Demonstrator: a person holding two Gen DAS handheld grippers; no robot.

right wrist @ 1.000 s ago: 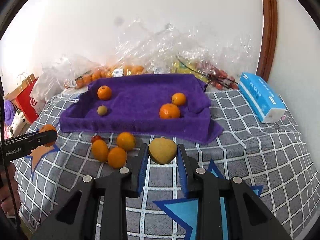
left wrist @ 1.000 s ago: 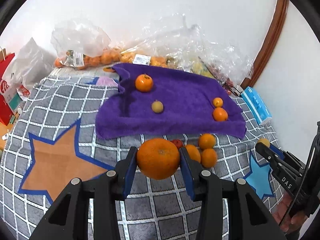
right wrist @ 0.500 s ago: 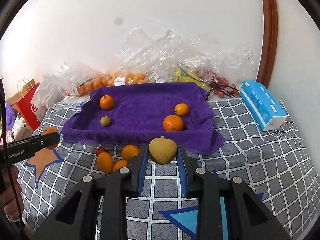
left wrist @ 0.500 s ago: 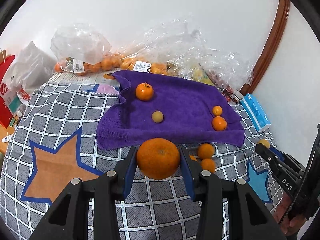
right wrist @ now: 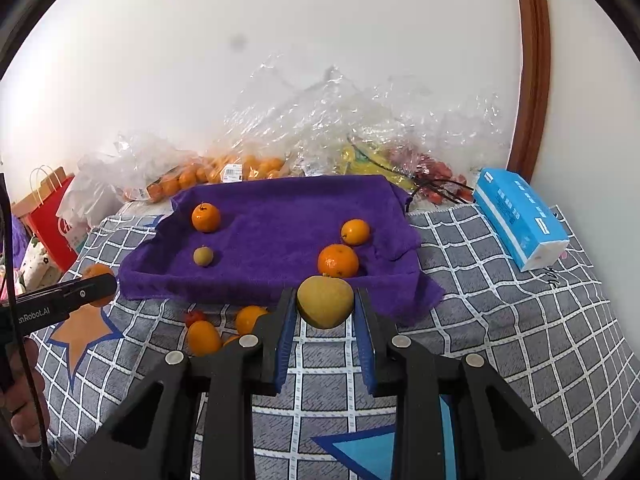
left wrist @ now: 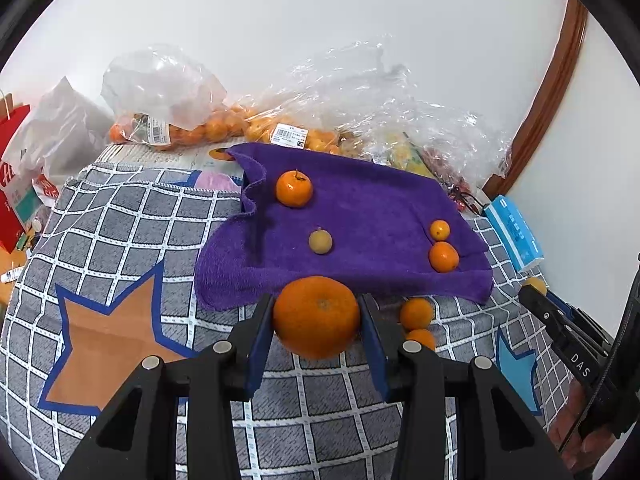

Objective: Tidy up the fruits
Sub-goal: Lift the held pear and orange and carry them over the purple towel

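My left gripper [left wrist: 316, 318] is shut on a big orange [left wrist: 316, 316], held above the checked cloth just short of the purple towel [left wrist: 360, 208]. My right gripper [right wrist: 325, 307] is shut on a yellow-green pear-like fruit [right wrist: 325, 300], held above the front edge of the purple towel [right wrist: 280, 216]. On the towel lie three oranges [right wrist: 205, 217] [right wrist: 338, 260] [right wrist: 355, 231] and a small yellowish fruit [right wrist: 203, 256]. Loose oranges [right wrist: 204, 336] and a small red fruit [right wrist: 195, 316] lie on the cloth in front of the towel.
Clear plastic bags of oranges [left wrist: 192, 128] and other fruit [right wrist: 360, 152] line the wall behind the towel. A blue tissue pack [right wrist: 520, 216] lies at the right. A red paper bag [right wrist: 52, 216] stands at the left. The grey checked cloth [right wrist: 520, 320] covers the surface.
Both grippers have risen and moved towards the towel with their fruit. The loose oranges on the cloth now sit lower and closer under the fingers.
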